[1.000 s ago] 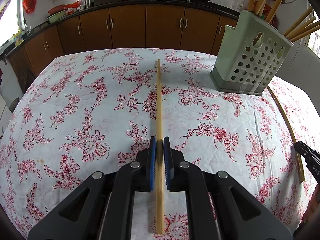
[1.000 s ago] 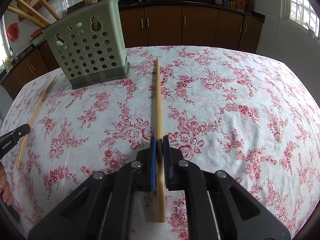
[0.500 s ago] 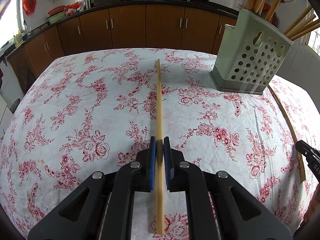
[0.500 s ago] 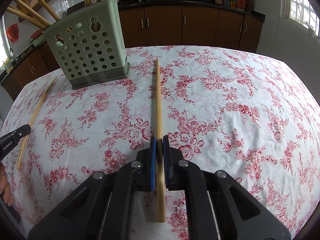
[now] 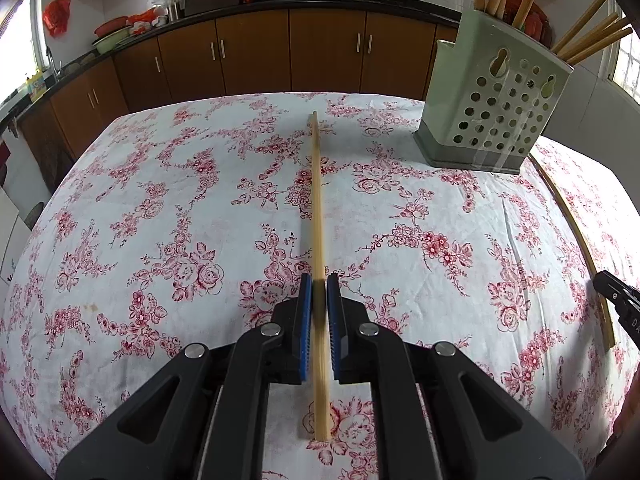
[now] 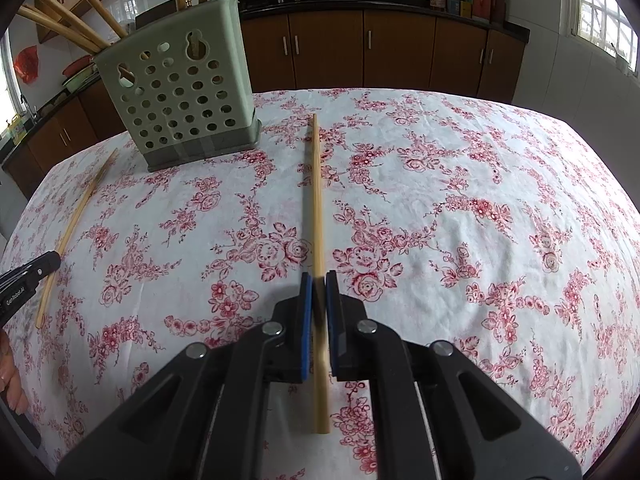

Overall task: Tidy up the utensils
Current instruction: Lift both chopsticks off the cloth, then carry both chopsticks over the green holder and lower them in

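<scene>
My left gripper (image 5: 319,284) is shut on a wooden chopstick (image 5: 317,200) that points forward over the floral tablecloth. My right gripper (image 6: 318,280) is shut on another wooden chopstick (image 6: 317,196), also pointing forward. A pale green perforated utensil holder (image 5: 494,112) with several chopsticks standing in it is at the far right in the left wrist view. It also shows in the right wrist view (image 6: 180,96) at the far left. The holder stands between the two grippers.
The table wears a white cloth with red flowers (image 5: 180,208). The other gripper's chopstick and tip show at each view's edge (image 5: 576,236) (image 6: 76,220). Brown kitchen cabinets (image 5: 256,52) and a countertop with pans run behind the table.
</scene>
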`<act>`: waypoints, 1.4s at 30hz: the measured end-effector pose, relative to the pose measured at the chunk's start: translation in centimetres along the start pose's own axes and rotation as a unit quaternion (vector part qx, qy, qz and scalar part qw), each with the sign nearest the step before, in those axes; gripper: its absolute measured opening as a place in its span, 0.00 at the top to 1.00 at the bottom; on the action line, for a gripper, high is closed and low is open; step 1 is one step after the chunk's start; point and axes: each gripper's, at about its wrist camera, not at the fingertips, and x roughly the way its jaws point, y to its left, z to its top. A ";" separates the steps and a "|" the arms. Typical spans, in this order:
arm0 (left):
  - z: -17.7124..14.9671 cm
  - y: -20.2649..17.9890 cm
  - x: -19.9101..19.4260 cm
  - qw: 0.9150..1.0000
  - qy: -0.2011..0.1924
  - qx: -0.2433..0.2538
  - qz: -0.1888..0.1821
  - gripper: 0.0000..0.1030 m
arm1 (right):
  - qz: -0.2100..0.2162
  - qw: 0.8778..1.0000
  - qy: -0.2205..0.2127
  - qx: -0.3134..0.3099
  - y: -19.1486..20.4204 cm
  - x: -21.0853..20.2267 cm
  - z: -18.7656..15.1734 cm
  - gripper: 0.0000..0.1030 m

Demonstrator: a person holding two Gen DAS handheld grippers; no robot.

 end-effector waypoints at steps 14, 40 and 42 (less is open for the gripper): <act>-1.4 -0.1 -1.5 1.000 0.002 0.010 0.006 0.92 | 0.002 1.000 0.000 0.001 0.0 -0.6 -0.5 0.92; 2.6 2.0 -14.2 0.989 -0.138 -0.014 -0.058 0.93 | 0.016 0.987 -0.155 0.026 -2.6 -11.8 4.5 0.93; 3.4 2.1 -15.2 0.986 -0.154 -0.019 -0.064 0.93 | 0.019 0.985 -0.168 0.026 -2.6 -12.7 5.0 0.93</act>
